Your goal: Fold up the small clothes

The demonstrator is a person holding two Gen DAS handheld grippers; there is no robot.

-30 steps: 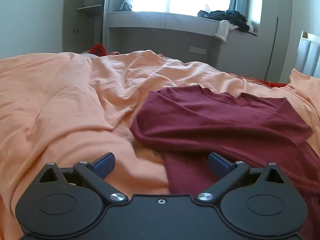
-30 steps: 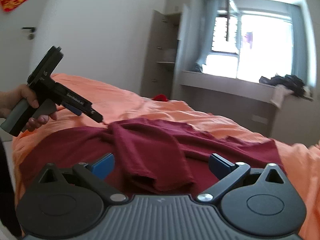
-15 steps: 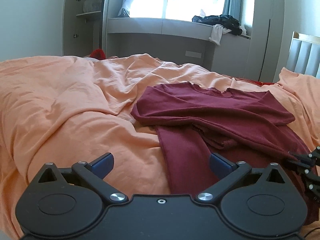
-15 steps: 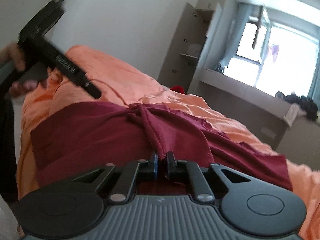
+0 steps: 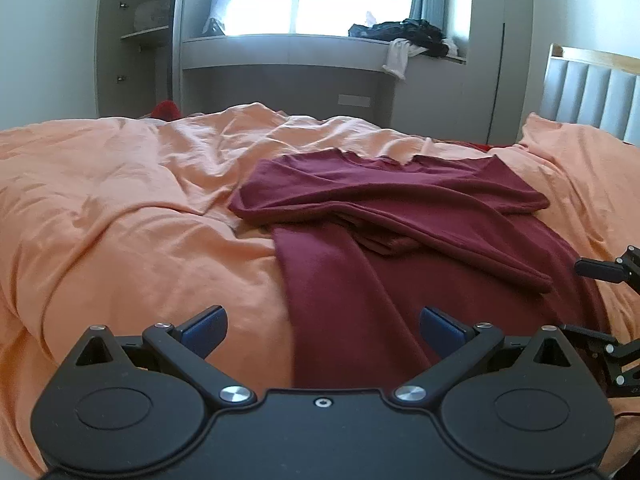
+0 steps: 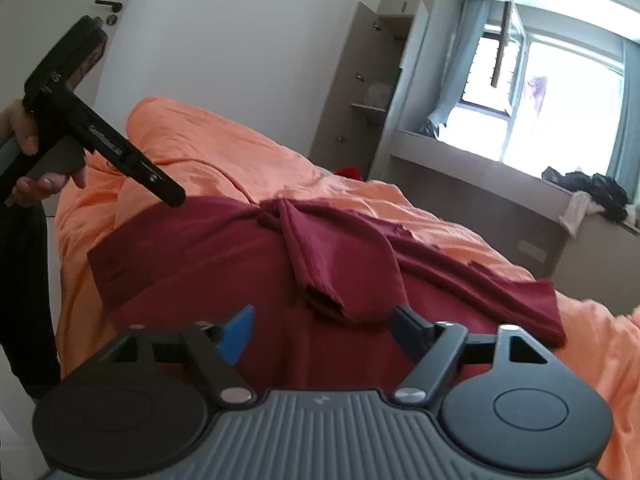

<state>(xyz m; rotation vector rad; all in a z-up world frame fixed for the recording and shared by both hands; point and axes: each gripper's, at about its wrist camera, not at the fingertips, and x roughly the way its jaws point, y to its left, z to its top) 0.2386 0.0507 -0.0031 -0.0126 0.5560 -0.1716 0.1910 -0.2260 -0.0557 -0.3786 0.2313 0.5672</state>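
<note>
A dark red long-sleeved shirt lies on the orange bedcover, one sleeve folded across its body. My left gripper is open and empty above the shirt's near hem edge. My right gripper is open and empty just short of the folded sleeve's cuff. The shirt also shows in the right wrist view. The left gripper, held in a hand, shows at the left of the right wrist view. Parts of the right gripper show at the right edge of the left wrist view.
A grey window ledge with a heap of dark clothes runs behind the bed. A padded headboard stands at the right. A tall cupboard and a red item are past the bed's far edge.
My right gripper was shut on the sleeve cuff half a second ago; it has opened and the cuff now lies on the shirt. My left gripper has stayed open and drawn back slightly.
</note>
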